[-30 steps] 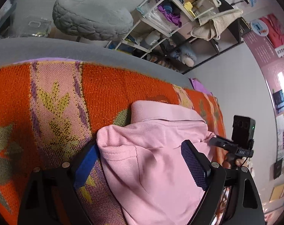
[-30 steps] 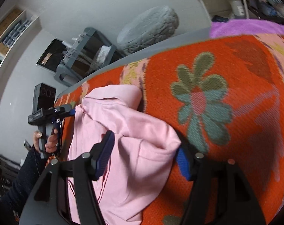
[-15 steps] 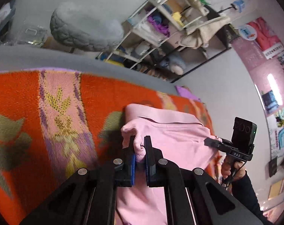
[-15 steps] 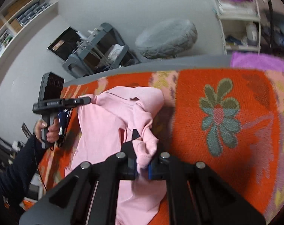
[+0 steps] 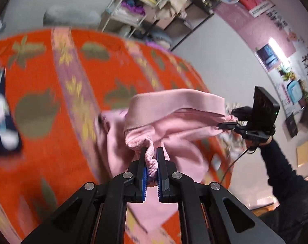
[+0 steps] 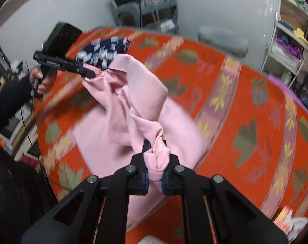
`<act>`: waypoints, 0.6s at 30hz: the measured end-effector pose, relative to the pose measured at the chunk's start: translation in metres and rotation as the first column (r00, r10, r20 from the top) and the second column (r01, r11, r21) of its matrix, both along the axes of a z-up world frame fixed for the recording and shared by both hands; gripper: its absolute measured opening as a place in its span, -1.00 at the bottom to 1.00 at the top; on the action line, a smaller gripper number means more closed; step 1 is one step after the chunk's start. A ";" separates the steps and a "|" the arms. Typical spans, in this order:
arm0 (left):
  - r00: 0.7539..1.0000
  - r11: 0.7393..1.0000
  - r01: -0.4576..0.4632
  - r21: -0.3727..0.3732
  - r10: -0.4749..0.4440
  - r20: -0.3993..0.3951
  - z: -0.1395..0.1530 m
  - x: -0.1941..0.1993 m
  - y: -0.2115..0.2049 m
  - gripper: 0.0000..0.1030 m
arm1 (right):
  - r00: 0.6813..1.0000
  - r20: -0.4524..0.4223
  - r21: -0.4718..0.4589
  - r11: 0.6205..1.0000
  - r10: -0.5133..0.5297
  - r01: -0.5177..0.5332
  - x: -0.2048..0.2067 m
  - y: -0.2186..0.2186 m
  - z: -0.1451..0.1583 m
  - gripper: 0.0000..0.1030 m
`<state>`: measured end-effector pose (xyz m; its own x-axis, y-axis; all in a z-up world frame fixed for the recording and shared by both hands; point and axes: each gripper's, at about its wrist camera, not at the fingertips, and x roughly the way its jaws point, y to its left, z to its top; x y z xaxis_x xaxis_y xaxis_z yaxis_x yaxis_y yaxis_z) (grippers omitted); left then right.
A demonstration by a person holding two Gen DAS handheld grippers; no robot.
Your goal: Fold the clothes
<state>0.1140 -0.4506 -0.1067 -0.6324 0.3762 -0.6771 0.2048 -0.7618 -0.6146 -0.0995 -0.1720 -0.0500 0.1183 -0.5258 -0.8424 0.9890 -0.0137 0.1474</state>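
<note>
A pink shirt (image 5: 174,109) hangs stretched and bunched between both grippers, lifted off the orange flowered blanket (image 5: 52,93). My left gripper (image 5: 151,156) is shut on a pinched fold of its edge. In the right wrist view my right gripper (image 6: 155,150) is shut on another bunched corner of the shirt (image 6: 137,93). Each view also shows the other gripper across the cloth: the right one (image 5: 223,125) at the right, the left one (image 6: 91,74) at the upper left, held in a hand with a dark sleeve. The shirt's lower part still trails on the blanket (image 6: 255,105).
A dark blue patterned garment (image 6: 105,50) lies on the blanket's far side, behind the left gripper. A grey cushion (image 6: 223,38), a grey cabinet (image 6: 145,10) and an open shelf rack (image 5: 133,2) stand beyond the bed. Posters cover the wall on the right.
A second ago both grippers stood open around the shirt's corners as it lay flat. They shut on the cloth, then rose and swung sideways, lifting the shirt.
</note>
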 end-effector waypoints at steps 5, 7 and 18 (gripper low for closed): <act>0.998 1.000 0.009 -0.015 -0.008 0.069 -0.039 0.023 0.037 -0.89 | 0.994 -0.106 0.141 0.990 0.008 0.007 0.023 0.023 -0.056 -0.55; 0.996 0.999 0.035 -0.036 -0.032 0.079 -0.038 0.030 0.048 -0.89 | 0.989 -0.146 0.173 0.985 0.014 0.012 0.029 0.030 -0.067 -0.23; 0.998 1.000 0.018 -0.006 -0.017 0.057 0.006 0.069 0.034 -0.88 | 0.986 0.102 -0.028 0.991 -0.131 0.134 0.046 0.093 -0.002 -0.04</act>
